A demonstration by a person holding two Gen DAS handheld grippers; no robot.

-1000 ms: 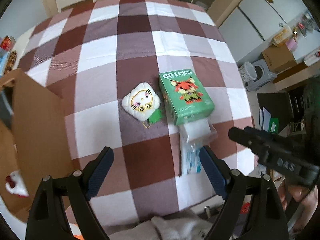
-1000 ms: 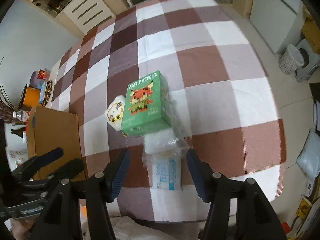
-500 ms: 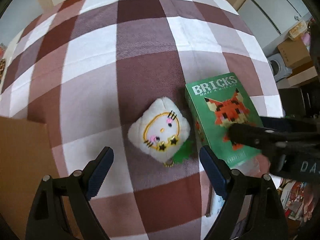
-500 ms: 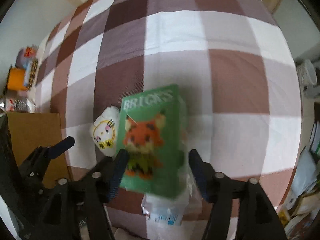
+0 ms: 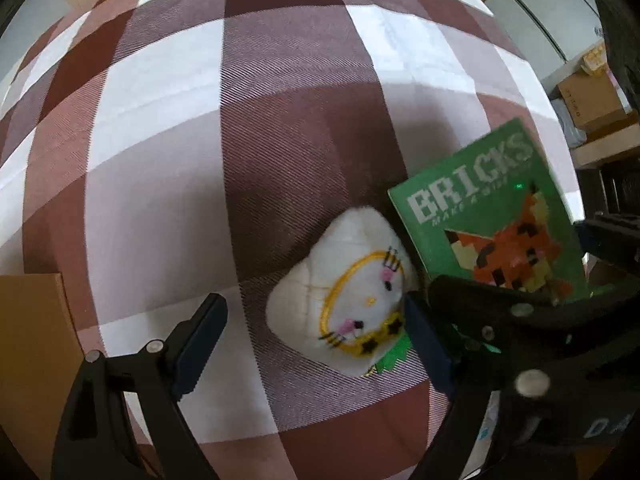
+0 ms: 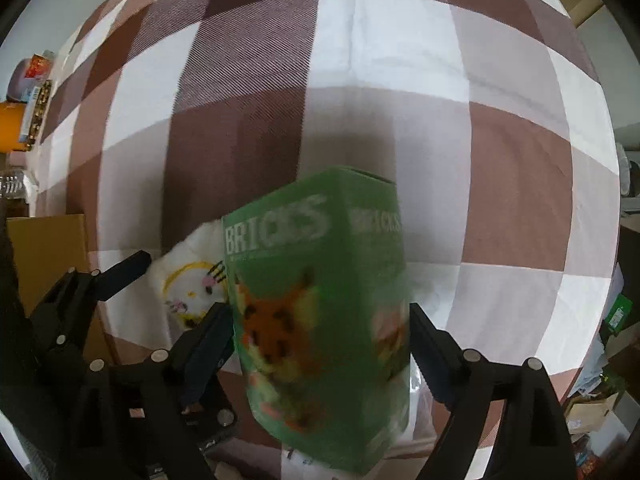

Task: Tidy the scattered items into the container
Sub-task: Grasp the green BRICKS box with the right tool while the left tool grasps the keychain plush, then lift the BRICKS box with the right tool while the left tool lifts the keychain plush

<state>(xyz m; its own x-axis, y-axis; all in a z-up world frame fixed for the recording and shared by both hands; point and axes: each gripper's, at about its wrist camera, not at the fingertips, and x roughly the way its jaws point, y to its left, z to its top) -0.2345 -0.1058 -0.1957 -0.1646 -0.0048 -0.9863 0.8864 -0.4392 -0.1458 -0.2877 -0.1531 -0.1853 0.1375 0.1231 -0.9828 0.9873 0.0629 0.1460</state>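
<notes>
I point my left gripper [image 5: 314, 334] straight down over the checked tablecloth [image 5: 208, 128], its jaws standing wide apart. The white plush toy [image 5: 344, 300] lies on the cloth between them, far nearer the right finger, which sits just beside or against the toy's edge; I cannot tell whether it touches. The left finger stands well clear of the toy, with bare cloth between.

My right gripper [image 6: 320, 332] also points down, and its jaws have just been opening. The green BRICKS box [image 6: 320, 304] sits between them, blurred and tilted, filling nearly the whole gap. The left pad is at the box's edge and the right pad just beside its far side; whether either presses on it I cannot tell. A clear plastic packet [image 6: 416, 384] peeks out beneath the box on the right.

Plush and box lie side by side, the box partly over the plush's edge. The brown cardboard container [image 5: 28, 360] shows at the left edge of both views, apart from the toy.
</notes>
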